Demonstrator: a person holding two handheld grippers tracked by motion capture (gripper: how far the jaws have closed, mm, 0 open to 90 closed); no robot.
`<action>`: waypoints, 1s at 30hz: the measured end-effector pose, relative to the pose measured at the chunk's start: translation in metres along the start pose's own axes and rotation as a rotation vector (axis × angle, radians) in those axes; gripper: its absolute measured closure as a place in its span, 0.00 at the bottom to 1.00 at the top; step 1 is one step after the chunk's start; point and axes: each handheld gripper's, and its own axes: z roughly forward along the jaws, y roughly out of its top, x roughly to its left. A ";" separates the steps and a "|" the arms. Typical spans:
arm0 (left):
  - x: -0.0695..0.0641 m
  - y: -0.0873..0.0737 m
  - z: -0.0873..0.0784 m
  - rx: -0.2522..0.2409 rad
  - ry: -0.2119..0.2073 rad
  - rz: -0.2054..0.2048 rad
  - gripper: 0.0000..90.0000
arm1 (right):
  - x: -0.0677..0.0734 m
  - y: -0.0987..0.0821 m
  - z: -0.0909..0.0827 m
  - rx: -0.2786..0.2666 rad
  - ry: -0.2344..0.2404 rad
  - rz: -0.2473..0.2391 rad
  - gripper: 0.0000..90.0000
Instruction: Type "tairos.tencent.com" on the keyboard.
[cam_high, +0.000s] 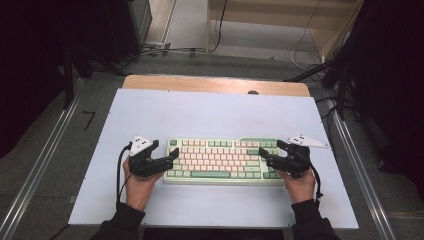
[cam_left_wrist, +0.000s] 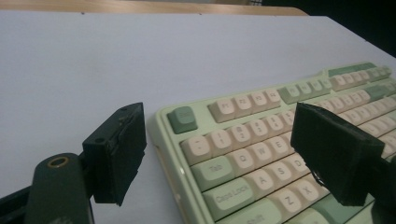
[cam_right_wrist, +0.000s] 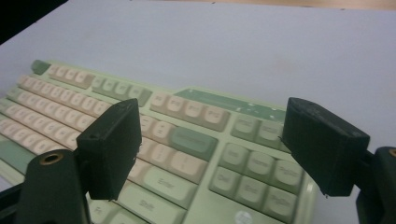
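Nearest the lens in the left gripper view, your left gripper (cam_left_wrist: 219, 154) has its two black jaws standing wide apart with nothing pinched between them. The pale green keyboard with cream and pink keycaps (cam_left_wrist: 280, 140) sits just ahead of that claw: its left edge runs up through the gap between the jaws, one jaw hangs out over the bare white tabletop (cam_left_wrist: 116, 60), and the other jaw hangs over the letter keys.

Your right gripper (cam_right_wrist: 210, 149) is likewise spread open and grips nothing. Between its jaws lie the keyboard's right-hand keys, with the Enter and Shift keys close under the near jaw and the right-hand key block under the far one. Whether either claw's pads actually touch the keys can't be told.

From the high view, your left gripper (cam_high: 172, 157) points inward at the keyboard's (cam_high: 220, 159) left end and your right gripper (cam_high: 267, 157) points inward at its right end. The keyboard lies flat between the two claws on the white tabletop (cam_high: 210, 112).
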 end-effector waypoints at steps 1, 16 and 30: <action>0.002 0.000 -0.002 -0.003 0.008 0.000 0.21 | -0.002 -0.001 -0.002 -0.004 -0.007 0.001 0.20; 0.041 -0.006 -0.024 -0.017 0.157 -0.011 0.21 | -0.036 -0.016 -0.030 -0.021 -0.114 0.017 0.21; 0.055 -0.010 -0.032 -0.015 0.209 -0.032 0.21 | -0.061 -0.027 -0.041 -0.023 -0.196 0.065 0.21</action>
